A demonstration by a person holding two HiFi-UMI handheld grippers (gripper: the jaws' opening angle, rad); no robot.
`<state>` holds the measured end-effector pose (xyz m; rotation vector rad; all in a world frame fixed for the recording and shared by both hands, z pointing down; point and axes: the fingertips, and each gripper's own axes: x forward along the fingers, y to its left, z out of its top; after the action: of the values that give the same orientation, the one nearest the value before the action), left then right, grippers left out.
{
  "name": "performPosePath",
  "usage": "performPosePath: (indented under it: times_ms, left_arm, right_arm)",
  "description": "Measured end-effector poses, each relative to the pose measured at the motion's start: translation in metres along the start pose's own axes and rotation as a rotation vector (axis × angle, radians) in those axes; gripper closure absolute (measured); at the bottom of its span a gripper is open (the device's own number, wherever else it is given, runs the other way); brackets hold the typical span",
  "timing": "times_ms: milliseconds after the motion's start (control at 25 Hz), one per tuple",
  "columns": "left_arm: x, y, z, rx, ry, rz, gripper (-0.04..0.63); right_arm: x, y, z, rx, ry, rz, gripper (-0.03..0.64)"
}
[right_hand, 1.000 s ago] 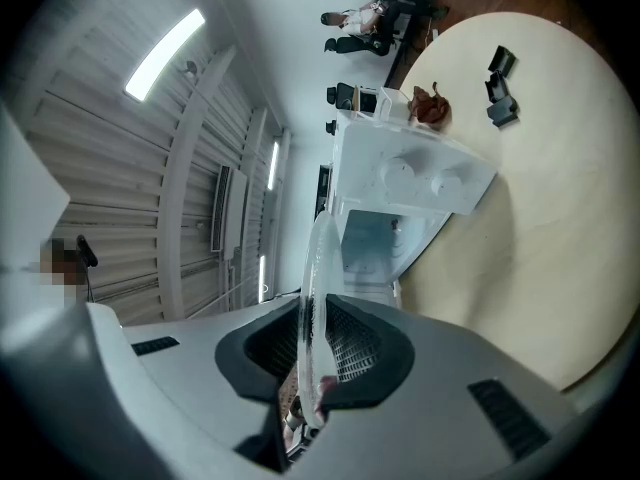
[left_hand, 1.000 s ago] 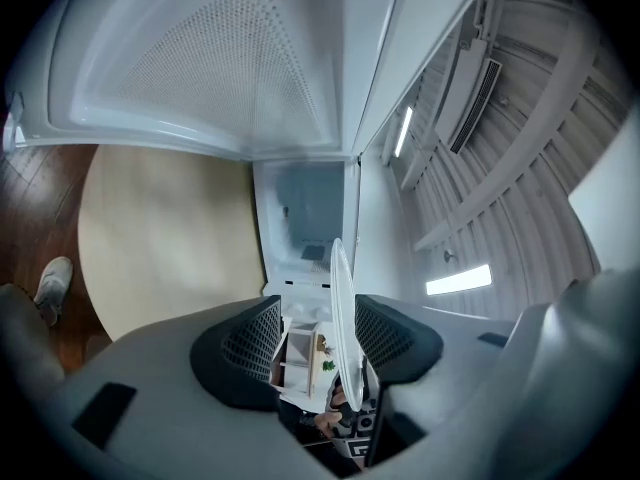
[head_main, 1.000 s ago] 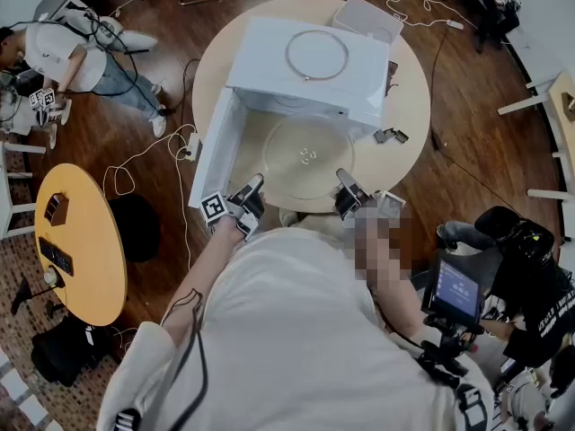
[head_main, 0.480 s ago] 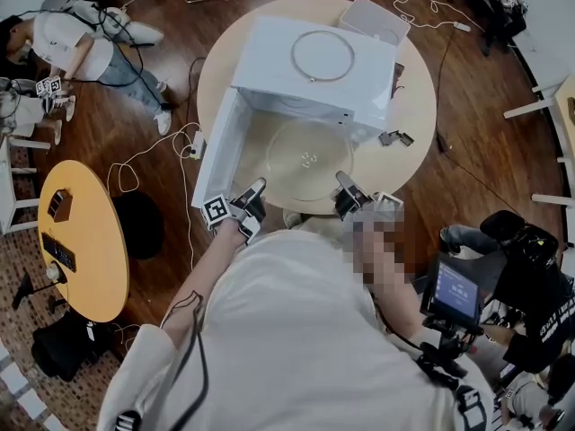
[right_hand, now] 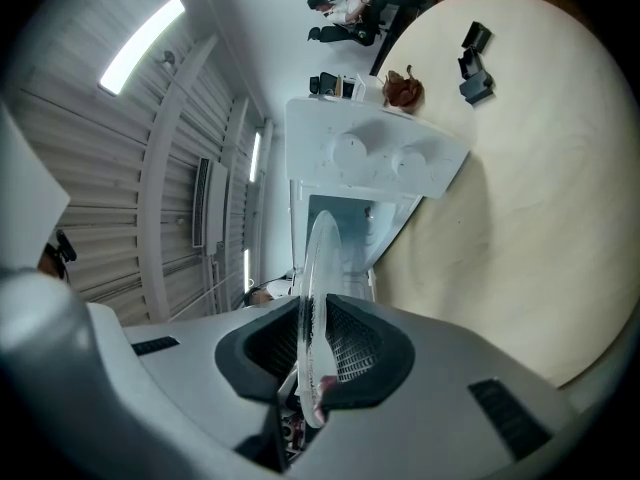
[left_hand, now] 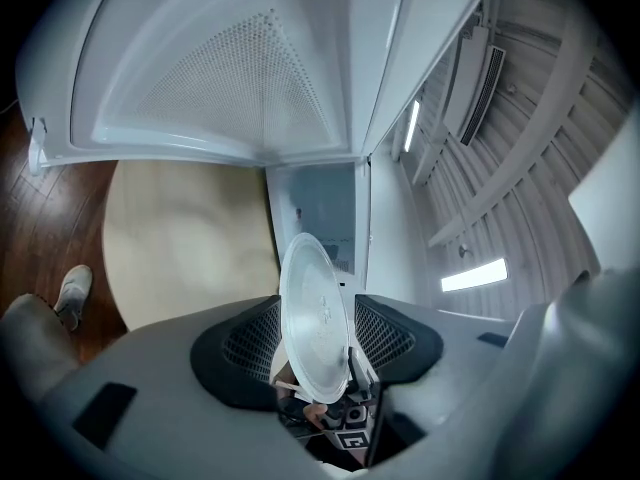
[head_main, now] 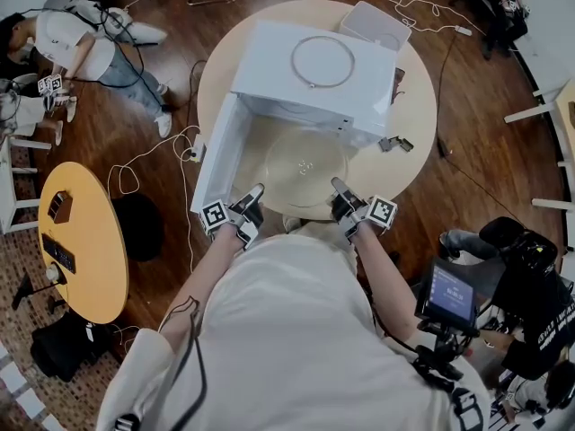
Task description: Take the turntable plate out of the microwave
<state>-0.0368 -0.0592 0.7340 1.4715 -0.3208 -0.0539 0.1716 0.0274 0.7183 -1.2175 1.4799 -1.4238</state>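
The round clear glass turntable plate (head_main: 304, 167) hangs level in front of the open mouth of the white microwave (head_main: 269, 61), with its far rim at the opening. My left gripper (head_main: 254, 196) is shut on the plate's near left rim, and my right gripper (head_main: 340, 191) is shut on its near right rim. In the left gripper view the plate (left_hand: 312, 298) stands edge-on between the dark pads. In the right gripper view the plate (right_hand: 318, 268) shows likewise. The microwave door (head_main: 214, 155) is swung open at the left.
A roller ring (head_main: 294, 54) lies on top of the microwave. The round wooden table (head_main: 415, 106) also bears a white box (head_main: 375, 23) at the back and small black clips (head_main: 395, 144). A camera rig (head_main: 454, 294) stands at the right, a yellow table (head_main: 81, 241) at the left.
Both grippers keep their hold on the plate. The right gripper has sunk a little, and the plate has come slightly nearer to me, away from the microwave.
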Motion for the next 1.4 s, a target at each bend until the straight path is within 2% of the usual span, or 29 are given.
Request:
performPosePath:
  times_ms: [520,960,1080,1400]
  left_arm:
    - [0.000,-0.002,0.002,0.015,0.009,0.012,0.380]
    - [-0.002,-0.001,0.001,0.045,0.025,0.034,0.380]
    - [-0.007,0.008,-0.002,0.034,0.030,0.069,0.380]
    - [-0.003,0.004,0.001,0.041,0.017,0.051,0.380]
  right_arm:
    - [0.008,-0.031,-0.004,-0.053,0.055,-0.079,0.574]
    - [0.015,-0.057,-0.012,0.007,0.078,-0.151,0.574]
    - [0.018,-0.061,-0.013,0.001,0.086,-0.154,0.574]
    - [0.022,-0.079,-0.015,0.013,0.100,-0.184,0.574]
